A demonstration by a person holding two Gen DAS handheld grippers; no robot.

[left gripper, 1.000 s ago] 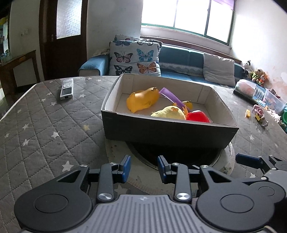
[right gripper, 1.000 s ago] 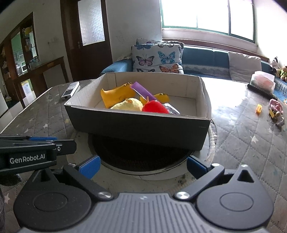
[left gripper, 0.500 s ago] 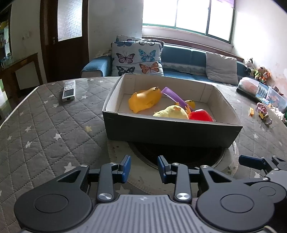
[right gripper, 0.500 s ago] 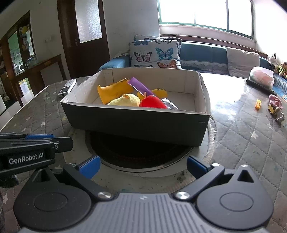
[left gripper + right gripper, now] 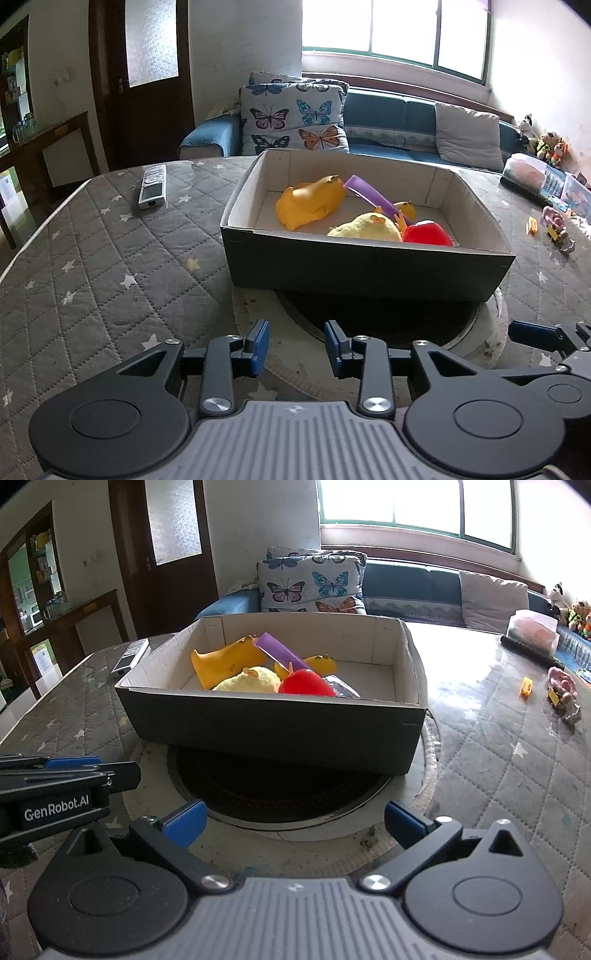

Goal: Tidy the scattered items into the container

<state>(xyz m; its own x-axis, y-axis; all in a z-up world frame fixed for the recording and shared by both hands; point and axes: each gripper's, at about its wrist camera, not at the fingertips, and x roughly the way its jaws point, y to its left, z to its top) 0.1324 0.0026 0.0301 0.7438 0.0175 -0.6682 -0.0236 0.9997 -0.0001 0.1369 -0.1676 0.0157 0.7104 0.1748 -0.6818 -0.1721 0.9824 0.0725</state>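
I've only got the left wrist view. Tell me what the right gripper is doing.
Observer: The right gripper has its fingers spread wide, nothing between them, short of the box.
Operator: Report anything hidden behind the red toy.
Observer: A silvery thing lies just right of the red toy; I cannot tell what it is.
Operator: Describe the left gripper from outside.
Observer: The left gripper shows side-on at the right view's left edge, with a GenRobot.AI label.
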